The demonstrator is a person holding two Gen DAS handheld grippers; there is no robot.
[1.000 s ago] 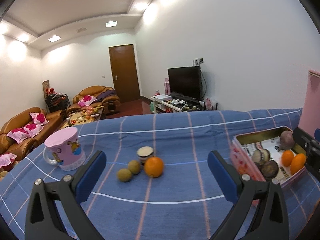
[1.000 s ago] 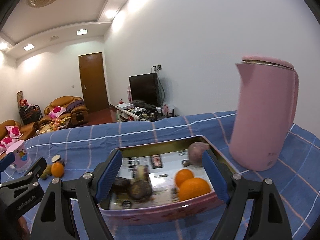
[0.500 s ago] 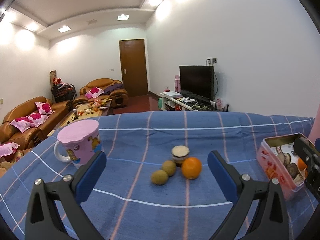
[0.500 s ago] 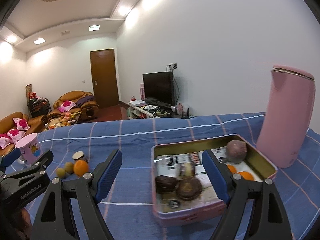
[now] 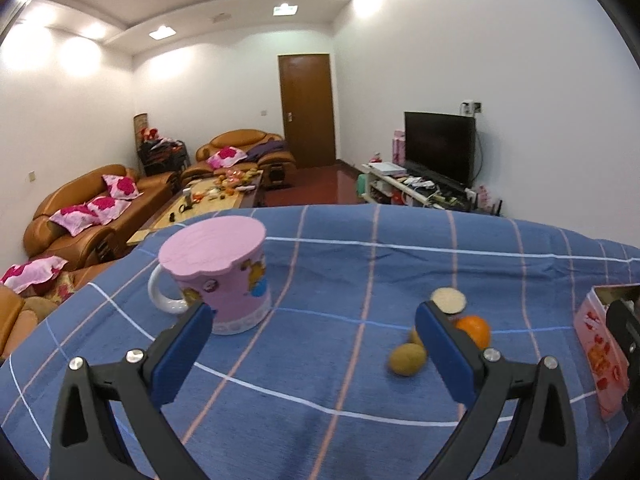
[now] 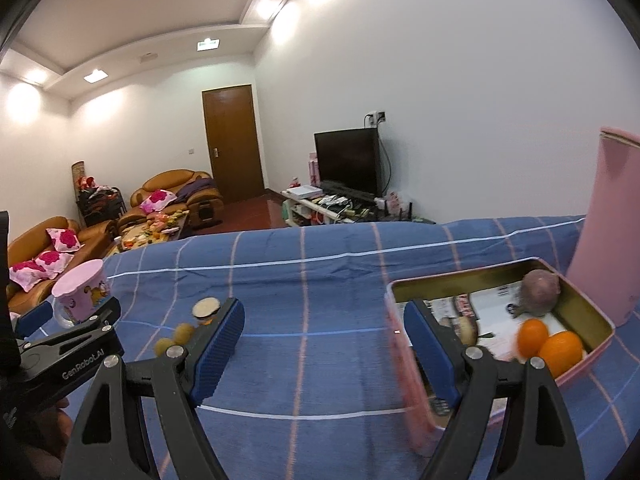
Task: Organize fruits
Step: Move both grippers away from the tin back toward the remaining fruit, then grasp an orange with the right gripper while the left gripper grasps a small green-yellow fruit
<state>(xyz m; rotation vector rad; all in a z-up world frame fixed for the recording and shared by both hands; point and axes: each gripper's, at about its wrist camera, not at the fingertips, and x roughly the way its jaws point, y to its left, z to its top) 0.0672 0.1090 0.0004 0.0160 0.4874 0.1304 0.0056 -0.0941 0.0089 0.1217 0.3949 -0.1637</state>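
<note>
On the blue checked cloth lie an orange [image 5: 474, 329], two greenish-brown fruits [image 5: 407, 358] and a halved dark fruit [image 5: 449, 300]; they also show in the right wrist view [image 6: 181, 332]. My left gripper [image 5: 312, 350] is open and empty, with the fruits just beyond its right finger. A pink tin [image 6: 604, 344] holds two oranges [image 6: 560, 350], a purple round fruit [image 6: 539, 292] and dark fruits partly hidden behind my right finger. My right gripper [image 6: 322, 346] is open and empty, left of the tin's middle.
A pink lidded mug [image 5: 218, 276] stands at the left of the cloth, just beyond my left finger. A tall pink kettle [image 6: 612, 224] stands right behind the tin. The left gripper's body [image 6: 60, 356] shows at the lower left of the right wrist view.
Both grippers have swung left. The mug has come to the middle of the left view, the fruits have slid right, and the tin has moved to the right in both views.
</note>
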